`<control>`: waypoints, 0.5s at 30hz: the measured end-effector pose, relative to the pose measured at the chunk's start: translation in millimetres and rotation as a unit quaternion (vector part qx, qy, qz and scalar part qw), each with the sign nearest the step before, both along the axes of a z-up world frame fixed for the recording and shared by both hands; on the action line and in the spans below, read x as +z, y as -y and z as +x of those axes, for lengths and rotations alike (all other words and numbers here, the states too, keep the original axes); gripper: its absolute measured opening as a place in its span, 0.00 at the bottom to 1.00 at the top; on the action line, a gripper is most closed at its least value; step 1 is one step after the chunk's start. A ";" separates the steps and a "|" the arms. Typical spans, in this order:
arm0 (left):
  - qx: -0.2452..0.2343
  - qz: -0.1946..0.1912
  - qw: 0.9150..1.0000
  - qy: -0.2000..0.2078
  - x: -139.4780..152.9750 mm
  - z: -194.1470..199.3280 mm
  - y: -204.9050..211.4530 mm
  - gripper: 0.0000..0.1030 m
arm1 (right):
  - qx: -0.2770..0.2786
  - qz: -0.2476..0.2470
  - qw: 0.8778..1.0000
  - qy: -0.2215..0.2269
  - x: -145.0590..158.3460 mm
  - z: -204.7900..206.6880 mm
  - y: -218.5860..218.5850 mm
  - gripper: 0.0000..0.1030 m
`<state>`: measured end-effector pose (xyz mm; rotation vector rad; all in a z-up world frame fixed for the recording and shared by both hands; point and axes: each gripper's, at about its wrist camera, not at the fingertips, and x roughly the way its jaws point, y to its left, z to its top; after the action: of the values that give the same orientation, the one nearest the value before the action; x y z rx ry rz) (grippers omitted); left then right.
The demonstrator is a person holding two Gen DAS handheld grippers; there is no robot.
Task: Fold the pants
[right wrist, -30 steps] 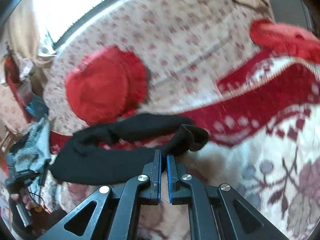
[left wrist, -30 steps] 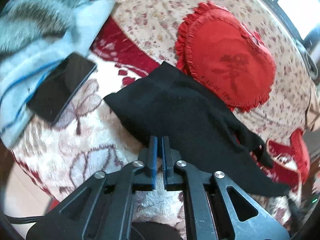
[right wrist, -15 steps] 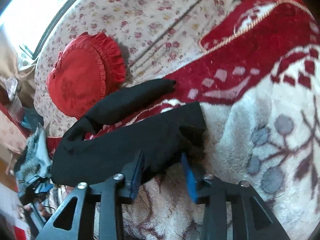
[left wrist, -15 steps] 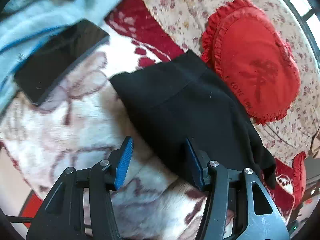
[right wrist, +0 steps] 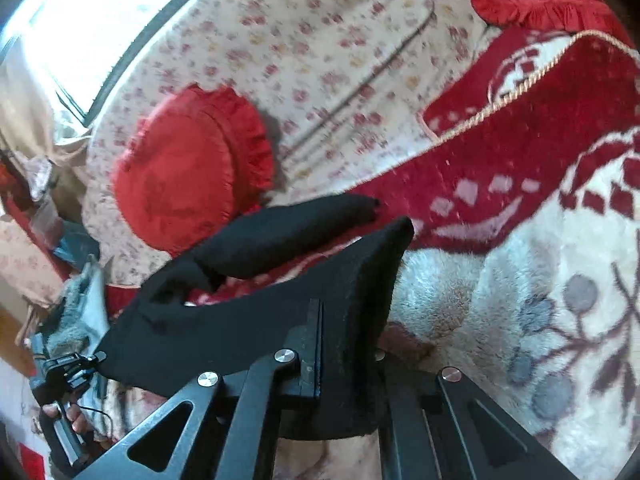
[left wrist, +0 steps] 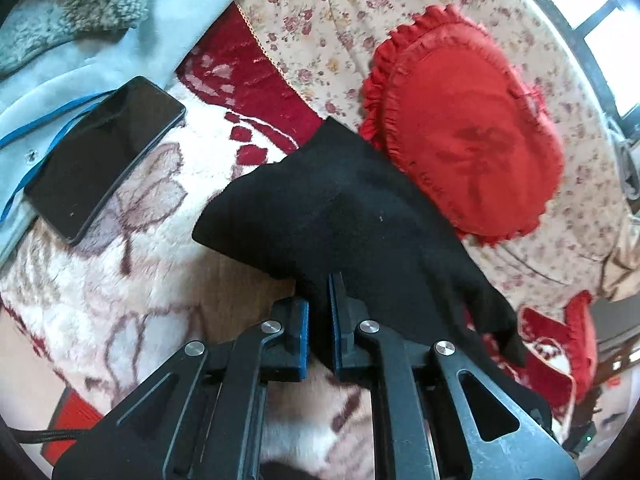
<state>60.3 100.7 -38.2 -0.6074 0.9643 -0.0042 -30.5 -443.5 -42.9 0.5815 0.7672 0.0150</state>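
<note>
The black pants lie stretched across a red and white blanket. My left gripper is shut on the near edge of the pants at the waist end. In the right wrist view the pants run off to the left, with one leg lying apart behind. My right gripper is shut on the end of the near leg, and the cloth drapes over and hides the right finger.
A red heart cushion lies just behind the pants on a floral sheet; it also shows in the right wrist view. A black phone rests on pale blue clothing at the left. A second red cushion lies at the far right.
Both grippers opened half a second ago over the pants' edges and have now closed on the cloth. The gripped edges have lifted slightly off the blanket.
</note>
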 end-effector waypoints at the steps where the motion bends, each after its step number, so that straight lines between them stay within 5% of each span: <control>1: -0.004 0.002 1.000 0.002 3.7 -7.3 -1.7 0.07 | 0.001 0.002 1.000 0.005 5.1 -2.8 0.0 0.05; 7: -0.019 0.020 1.000 -0.003 2.6 -39.8 -2.0 0.07 | 0.011 -0.012 1.000 0.008 24.3 -19.5 4.2 0.04; 12: -0.041 0.080 0.995 -0.032 -25.3 -50.5 7.3 0.11 | 0.022 -0.043 0.992 -0.120 -29.8 -3.4 3.3 0.08; 15: -0.038 0.087 0.995 -0.033 -23.5 -54.6 0.0 0.16 | 0.015 -0.060 0.991 -0.116 -30.1 -6.3 0.3 0.19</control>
<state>5.7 100.7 -61.7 -0.4127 1.0391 0.0320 -36.8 -443.8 -73.0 0.4608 0.9959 -0.0710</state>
